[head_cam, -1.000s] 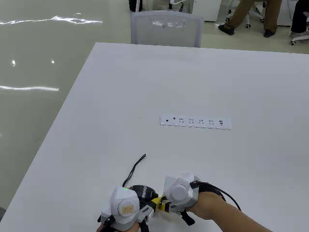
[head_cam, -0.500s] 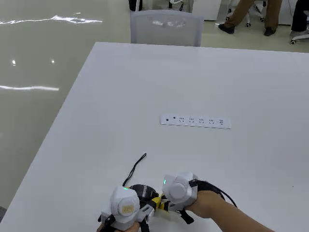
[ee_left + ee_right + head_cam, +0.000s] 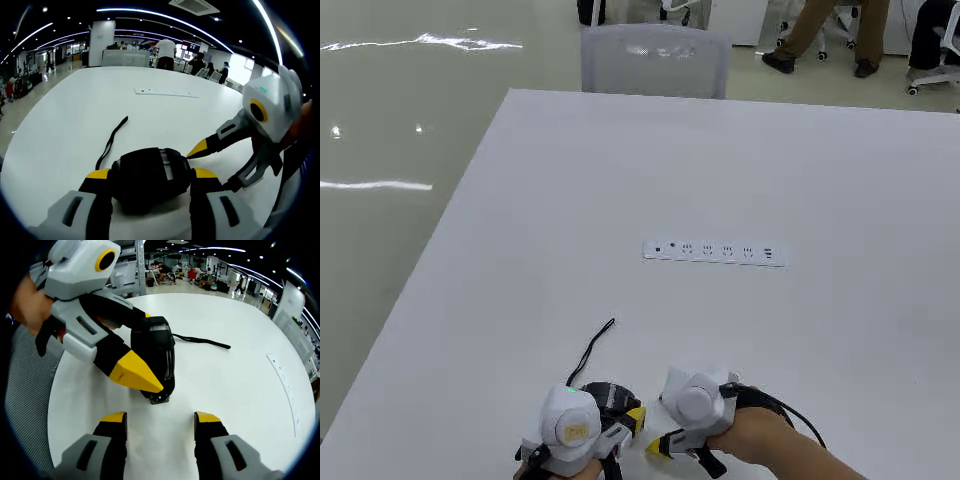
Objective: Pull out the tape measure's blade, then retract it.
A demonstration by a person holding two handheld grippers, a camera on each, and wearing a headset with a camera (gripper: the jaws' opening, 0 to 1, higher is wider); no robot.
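the tape (image 3: 156, 352) sits toward the near left corner of the desk (image 3: 720, 170), well short of the far edge. your left claw (image 3: 151, 175) is closed on its black case, one yellow tip on each side. your right claw (image 3: 160, 417) is spread wide with nothing between its tips, and it hangs just in front of the case mouth, close to it but not touching.

progress: no blade shows outside the case. at the mouth you can see just the small metal hook (image 3: 160, 399), low against the desk. going by that, the case is secured and your right claw is lined up on the hook, but the pull looks not yet made and the retract comes after it, so both main steps seem left to do. a fully wound-in blade would look the same, so take this as a judgement.

count:
- one tape, with one black strap (image 3: 592, 350) trailing from it across the desk toward the far edge
- two claws, one holding and one free
- one white power strip (image 3: 715, 251) lying flat mid-desk, well apart from the tape
- one grey chair (image 3: 655, 60) pushed up to the far edge
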